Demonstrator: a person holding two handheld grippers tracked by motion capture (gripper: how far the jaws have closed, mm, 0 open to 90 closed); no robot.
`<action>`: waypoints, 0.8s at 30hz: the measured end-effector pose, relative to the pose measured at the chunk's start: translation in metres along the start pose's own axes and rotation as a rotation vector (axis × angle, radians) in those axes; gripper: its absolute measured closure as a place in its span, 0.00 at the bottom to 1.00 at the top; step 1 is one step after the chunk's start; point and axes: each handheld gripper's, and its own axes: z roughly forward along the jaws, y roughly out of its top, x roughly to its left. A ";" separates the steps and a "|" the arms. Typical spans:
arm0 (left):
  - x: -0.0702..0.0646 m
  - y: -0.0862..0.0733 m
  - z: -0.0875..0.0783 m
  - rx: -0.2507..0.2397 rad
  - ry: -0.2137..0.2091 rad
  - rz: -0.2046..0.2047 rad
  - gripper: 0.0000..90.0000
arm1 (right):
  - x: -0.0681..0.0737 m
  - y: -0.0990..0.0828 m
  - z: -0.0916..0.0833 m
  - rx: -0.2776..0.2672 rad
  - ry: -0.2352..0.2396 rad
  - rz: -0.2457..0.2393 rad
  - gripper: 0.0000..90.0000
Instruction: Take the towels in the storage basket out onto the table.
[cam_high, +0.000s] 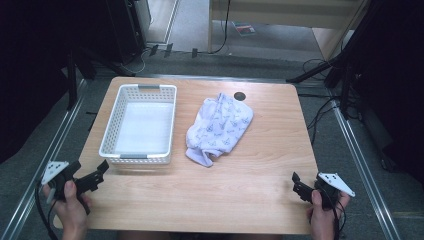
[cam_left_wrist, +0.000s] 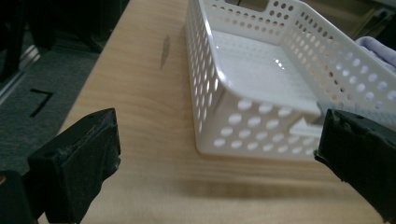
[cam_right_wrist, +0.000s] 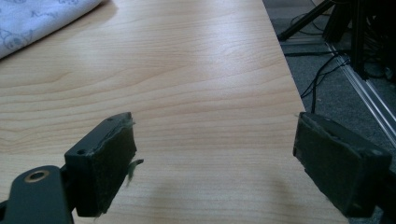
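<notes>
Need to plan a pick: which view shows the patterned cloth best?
The high view: the whole cloth lies crumpled beside the basket. The right gripper view catches one corner; the left gripper view, a sliver behind the basket.

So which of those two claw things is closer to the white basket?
The left gripper: it sits just off the basket's near corner; the right gripper is across the table.

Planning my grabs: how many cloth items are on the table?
1: a crumpled white patterned cloth lying on the wooden table, right of the white perforated plastic basket. More could be bundled inside it.

Both hand-held grippers, left (cam_high: 95, 176) and right (cam_high: 298, 186), apparently hover, jaws wide apart.
</notes>
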 end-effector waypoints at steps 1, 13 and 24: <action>0.004 -0.007 0.000 0.001 -0.007 -0.016 0.00 | 0.000 0.000 0.000 -0.001 0.000 -0.002 0.15; 0.007 -0.017 0.013 0.019 0.020 -0.013 0.00 | 0.004 0.000 0.001 0.012 -0.022 -0.033 0.15; 0.004 -0.019 0.020 0.028 0.060 0.011 0.00 | 0.006 0.000 0.001 0.013 -0.030 -0.049 0.15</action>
